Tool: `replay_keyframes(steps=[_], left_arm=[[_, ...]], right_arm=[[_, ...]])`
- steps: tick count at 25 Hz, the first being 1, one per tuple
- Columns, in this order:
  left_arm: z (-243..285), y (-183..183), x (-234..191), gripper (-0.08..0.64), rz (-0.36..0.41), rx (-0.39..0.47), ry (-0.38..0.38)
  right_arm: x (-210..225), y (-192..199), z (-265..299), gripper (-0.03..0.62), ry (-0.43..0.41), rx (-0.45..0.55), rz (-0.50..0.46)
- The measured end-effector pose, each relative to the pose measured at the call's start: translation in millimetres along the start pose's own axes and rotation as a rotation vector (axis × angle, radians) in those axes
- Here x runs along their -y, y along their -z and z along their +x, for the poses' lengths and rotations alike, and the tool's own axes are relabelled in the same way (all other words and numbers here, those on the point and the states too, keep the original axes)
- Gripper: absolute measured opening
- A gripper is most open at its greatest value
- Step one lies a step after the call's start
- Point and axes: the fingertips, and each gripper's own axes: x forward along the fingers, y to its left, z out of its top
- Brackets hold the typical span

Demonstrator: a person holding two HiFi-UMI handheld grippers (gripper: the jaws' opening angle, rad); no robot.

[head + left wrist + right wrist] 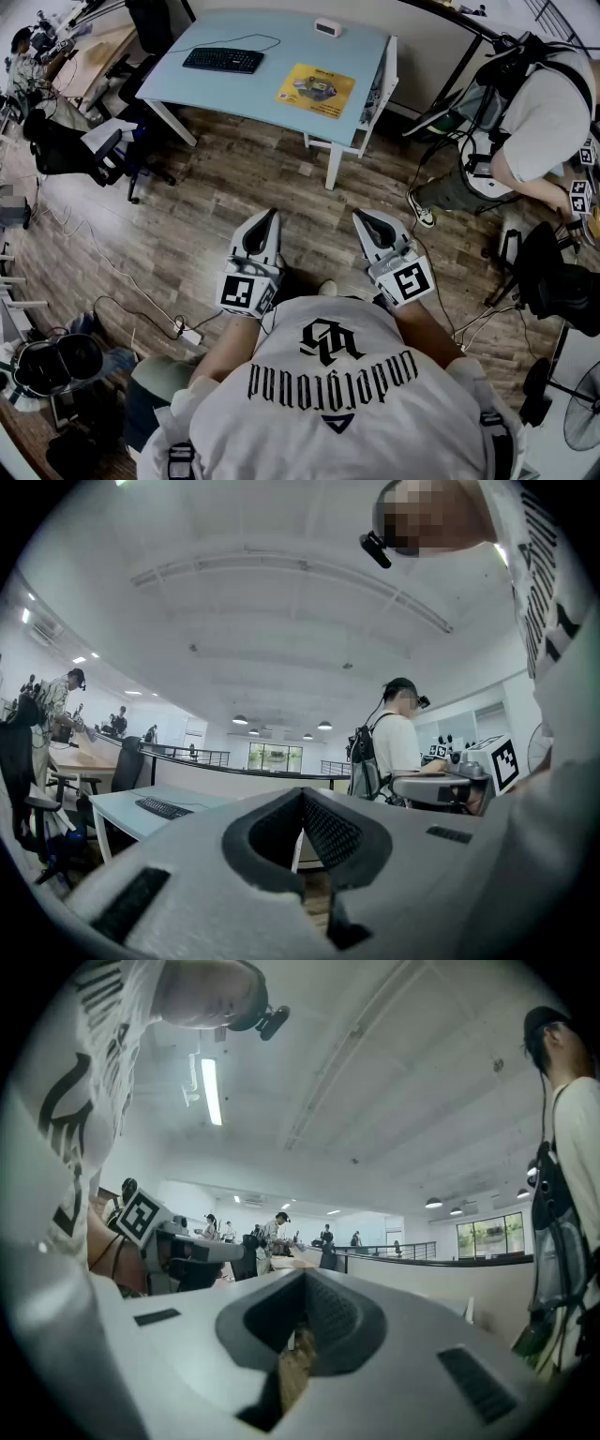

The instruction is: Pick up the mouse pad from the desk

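Observation:
The yellow mouse pad (315,90) lies flat on the right half of the light blue desk (281,66), far ahead of me across the wooden floor. Both grippers are held close to my chest, well short of the desk. My left gripper (273,215) points level toward the desk, its jaws meeting at the tip with nothing in them. My right gripper (359,217) is beside it, also shut and empty. In the left gripper view the left gripper (302,794) is shut, with the desk (131,819) low at the left. In the right gripper view the right gripper (305,1275) is shut.
A black keyboard (223,60) and a small white device (328,27) share the desk. Black office chairs (66,150) stand at the left. Cables and a power strip (187,336) lie on the floor. Another person (544,112) works at the right by a dark chair (553,272).

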Motion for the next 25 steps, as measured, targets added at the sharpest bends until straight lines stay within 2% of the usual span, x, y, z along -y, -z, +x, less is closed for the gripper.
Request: replay_keyframes(steps=[9,16,22,25], left_arm=[[2.7,-14.0,-9.3,0.008,-0.003,0.029,0.005],[4.5,-10.4,-17.8,0.008,-0.008,0.029,0.006],[10.2,-9.0,-31.2,0.008,-0.016,0.019,0.011],[14.1,-9.6,-38.8,0.008,-0.015,0.016,0.018]], right_arm=[[1.7,-2.7,11.2,0.003,-0.005,0.025,-0.026],[-7.7,-9.6,19.5,0.005,-0.065,0.059,-0.021],[-6.0,-8.6,35.8,0.008,-0.047,0.048,-0.040],[-5.3,-6.8,43.7,0.047,-0.039,0.034,-0.022]])
